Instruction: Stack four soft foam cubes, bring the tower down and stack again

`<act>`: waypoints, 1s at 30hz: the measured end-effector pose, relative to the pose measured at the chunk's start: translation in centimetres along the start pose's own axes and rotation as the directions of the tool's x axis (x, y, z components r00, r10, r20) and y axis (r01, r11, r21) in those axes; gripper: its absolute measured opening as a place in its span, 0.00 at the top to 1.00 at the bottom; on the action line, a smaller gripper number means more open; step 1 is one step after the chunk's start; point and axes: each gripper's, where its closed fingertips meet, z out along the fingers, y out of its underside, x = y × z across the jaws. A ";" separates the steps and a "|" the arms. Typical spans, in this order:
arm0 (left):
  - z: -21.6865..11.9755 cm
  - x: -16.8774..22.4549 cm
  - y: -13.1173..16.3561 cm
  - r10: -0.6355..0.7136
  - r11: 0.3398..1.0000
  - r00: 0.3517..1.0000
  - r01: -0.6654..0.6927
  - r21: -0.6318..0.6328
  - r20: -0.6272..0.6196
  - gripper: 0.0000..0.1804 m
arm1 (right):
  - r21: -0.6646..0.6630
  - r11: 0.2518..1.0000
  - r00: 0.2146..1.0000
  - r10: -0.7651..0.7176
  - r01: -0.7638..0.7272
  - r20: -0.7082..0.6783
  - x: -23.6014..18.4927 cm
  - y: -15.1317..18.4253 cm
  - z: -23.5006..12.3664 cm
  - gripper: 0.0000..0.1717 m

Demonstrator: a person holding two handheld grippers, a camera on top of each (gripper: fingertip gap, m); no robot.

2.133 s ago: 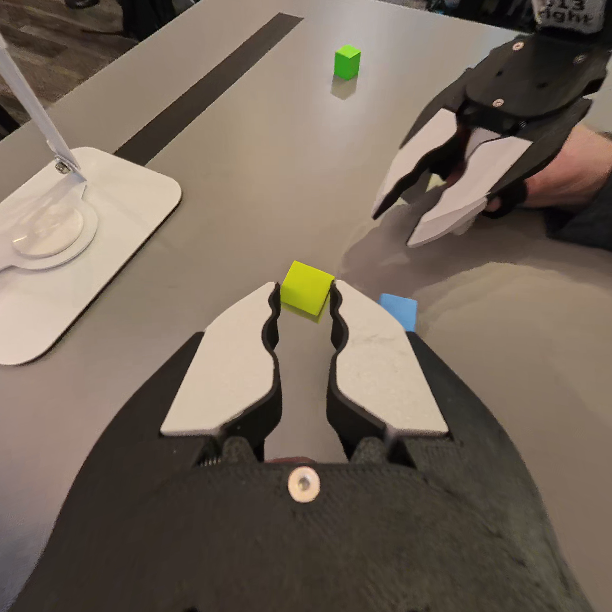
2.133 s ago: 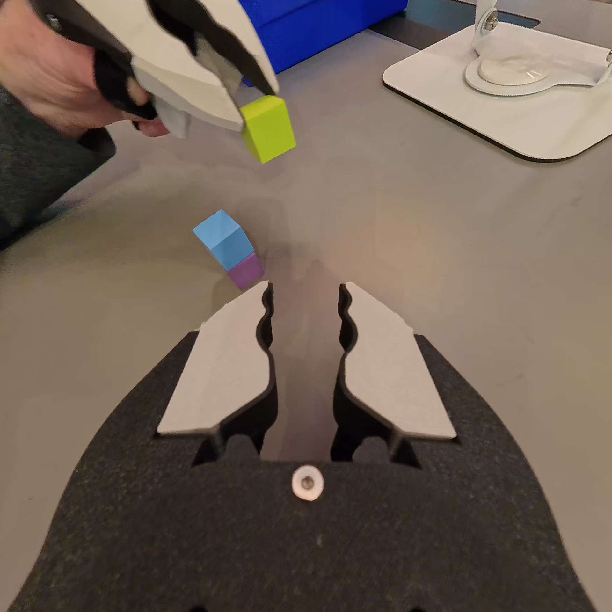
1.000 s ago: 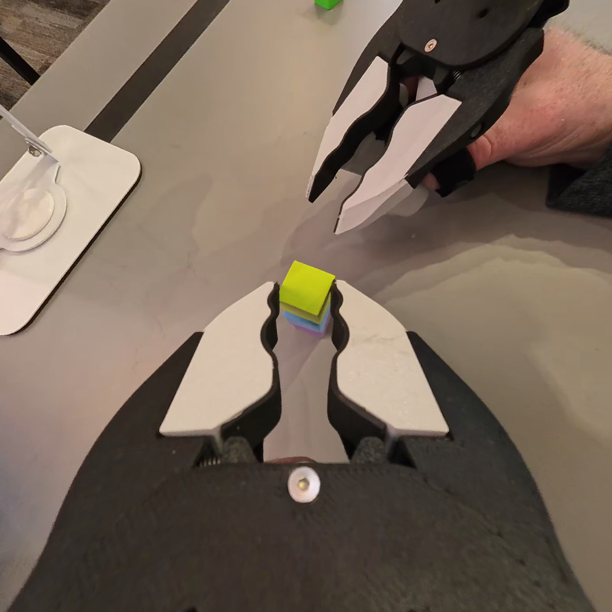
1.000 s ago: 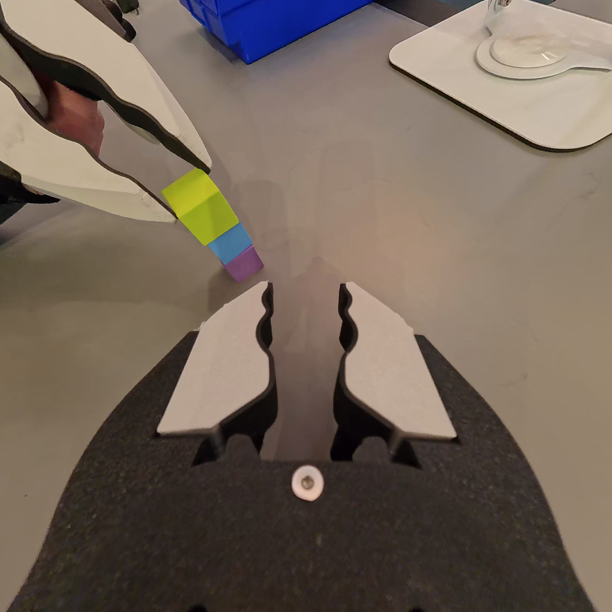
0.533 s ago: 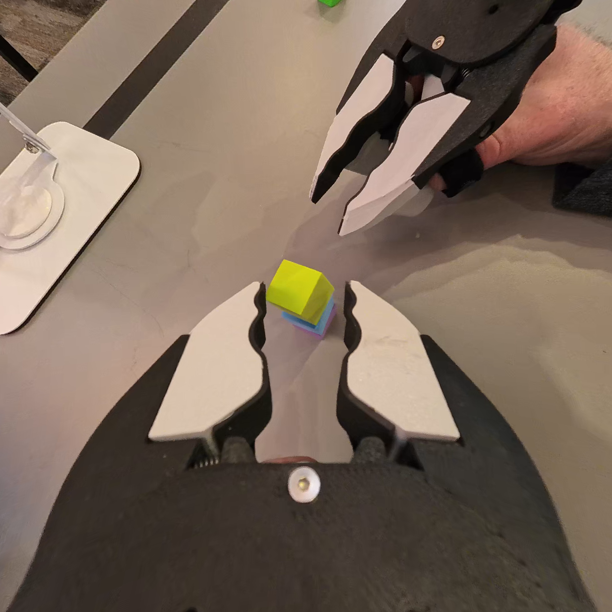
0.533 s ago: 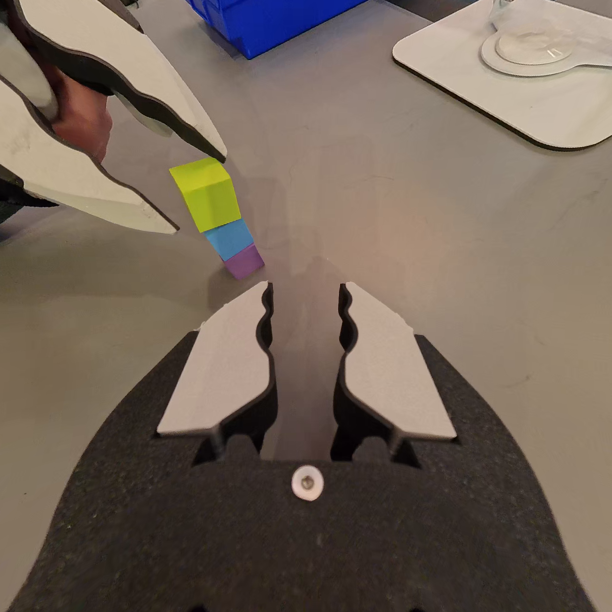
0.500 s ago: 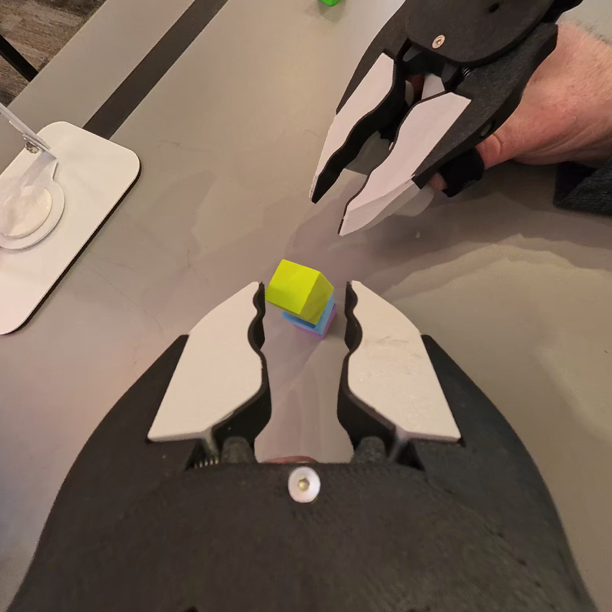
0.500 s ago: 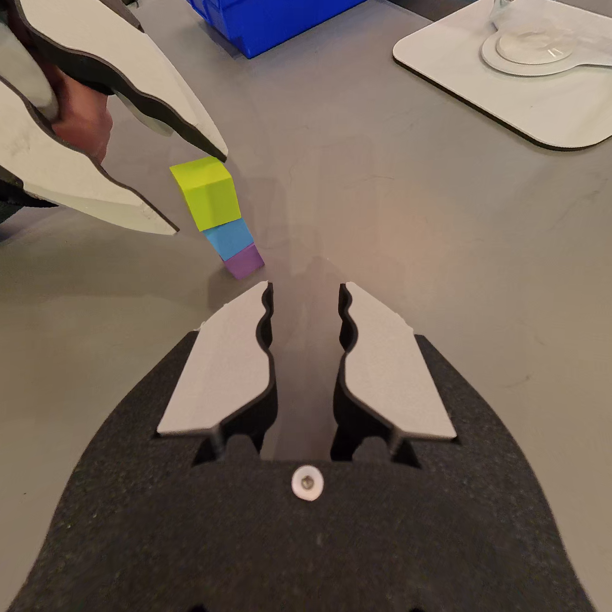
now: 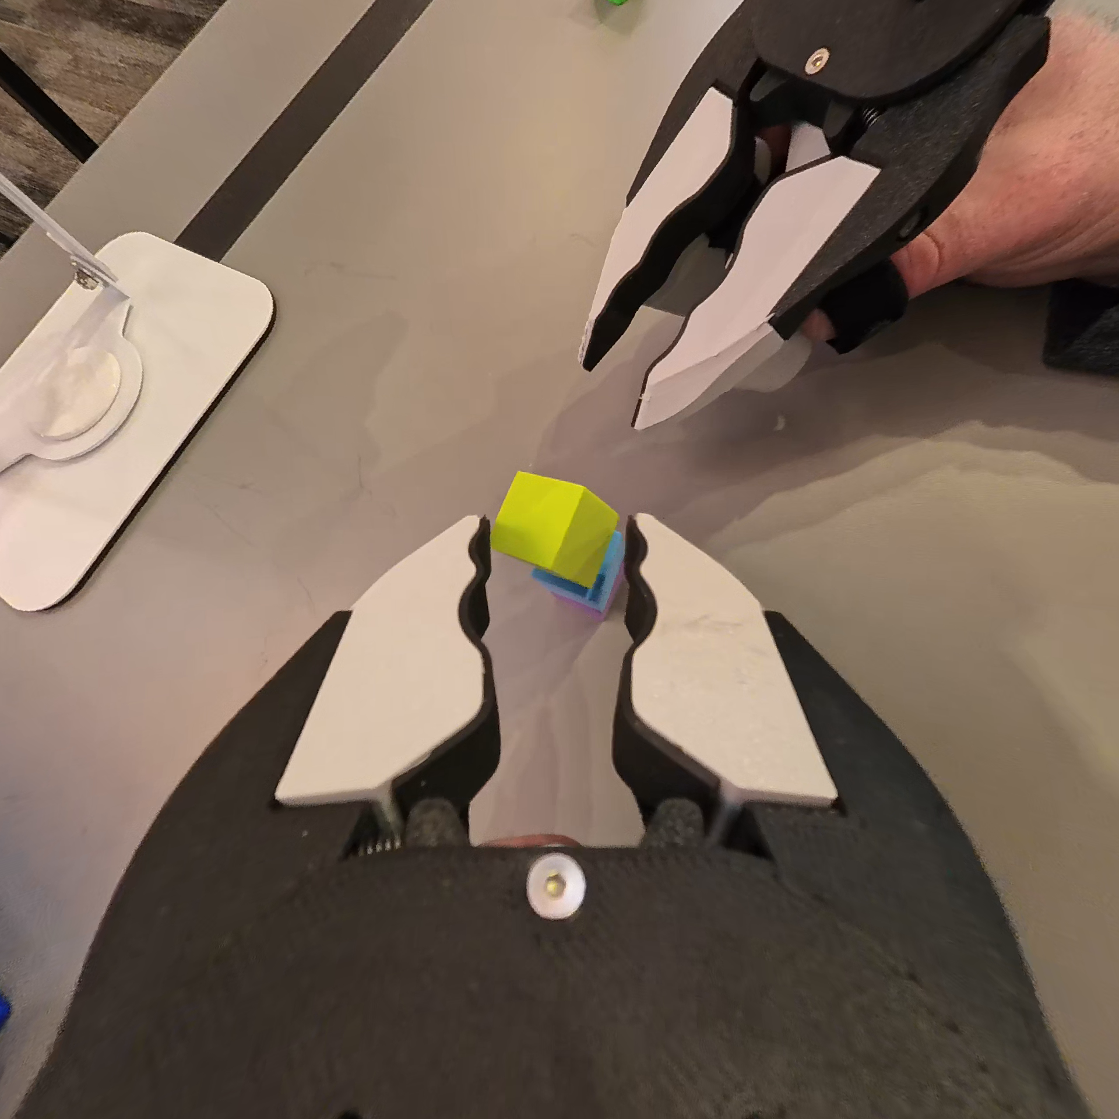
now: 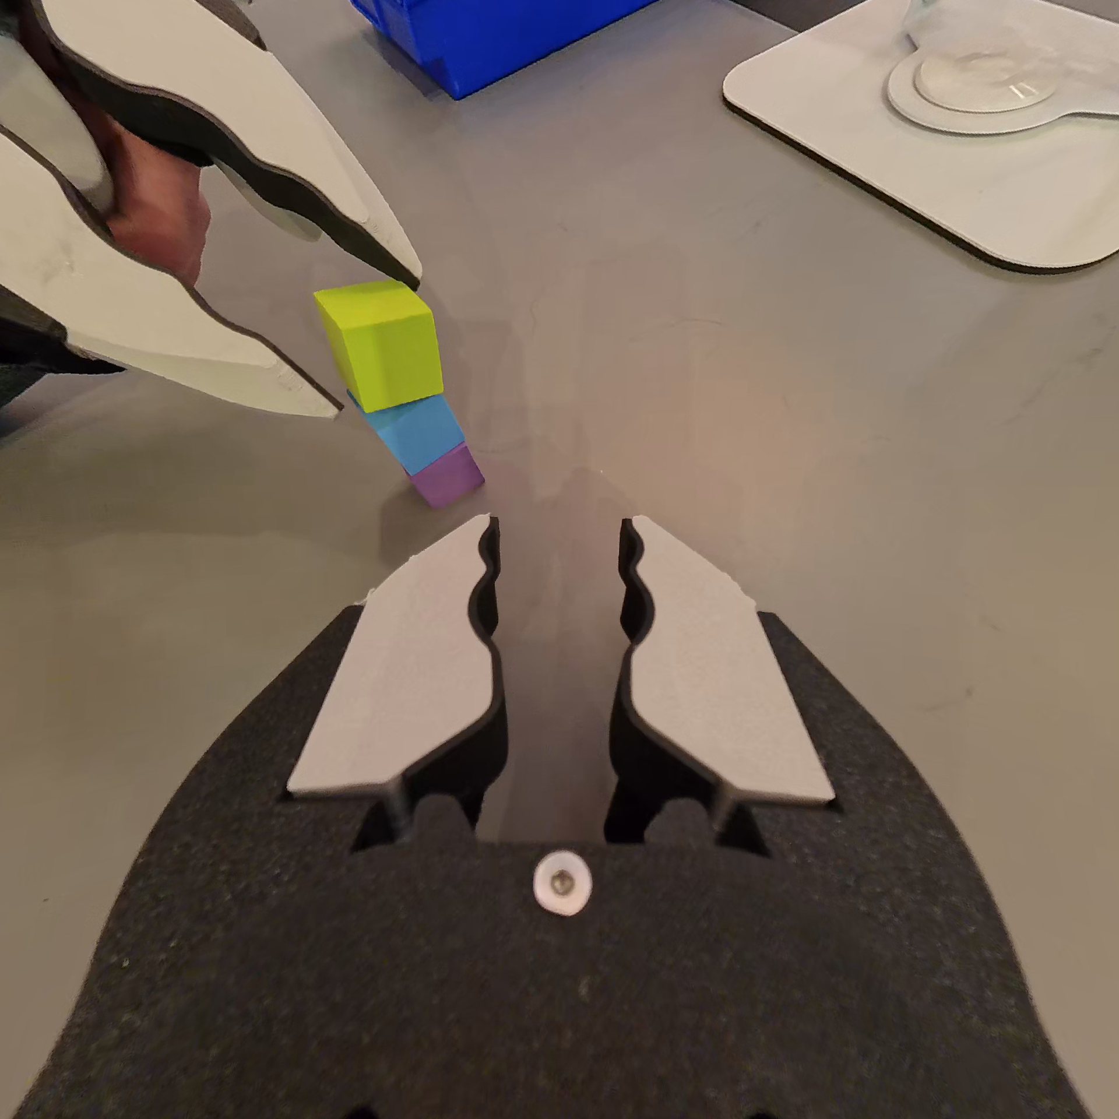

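A yellow-green soft foam cube (image 10: 381, 345) sat on top of a light-blue foam cube (image 10: 418, 433), which sat on a purple foam cube (image 10: 449, 478) resting on the grey tabletop (image 10: 696, 375). The top cube was turned out of line with the two below it, overhanging the blue one on one side. This three-cube tower stood between the fingertips of the left gripper (image 9: 554, 533); its jaws were spread wider than the cubes, with a gap visible on either side, so nothing was gripped. Seen from the right wrist camera, one left fingertip (image 10: 399, 269) hung right at the upper back corner of the yellow-green cube; whether it touched could not be told.

The right gripper (image 10: 560, 527) hovered near the tower, just beside the purple cube, its jaws moderately apart with only bare tabletop between them. A hand (image 9: 1041, 181) held it.

Farther off, a small sliver of a bright-green cube (image 9: 614, 2) showed at the top edge of the left wrist view. A white rounded-rectangular base plate with a clear stand (image 9: 109, 393) lay well apart to one side, and a blue plastic bin (image 10: 484, 30) stood at the far end.
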 end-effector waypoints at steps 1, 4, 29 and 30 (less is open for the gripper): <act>0.0 0.0 0.0 0.008 1.000 1.000 -0.008 -0.001 0.005 0.77 | -0.001 1.000 1.000 0.000 0.000 0.000 0.0 0.0 0.0 0.78; 0.0 -0.1 0.0 0.038 0.999 0.999 -0.038 -0.008 0.029 0.79 | -0.002 1.000 1.000 -0.001 0.001 0.000 0.0 0.0 0.0 0.78; -2.6 -2.1 -1.6 0.044 0.989 0.995 -0.056 0.138 0.093 0.70 | 0.109 0.994 1.000 -0.001 0.004 -0.031 0.6 -1.0 -1.7 0.77; -3.0 -2.8 -1.6 0.020 0.985 0.995 -0.035 0.169 0.094 0.70 | 0.127 0.992 0.998 0.006 0.003 -0.070 1.5 -0.8 -2.6 0.77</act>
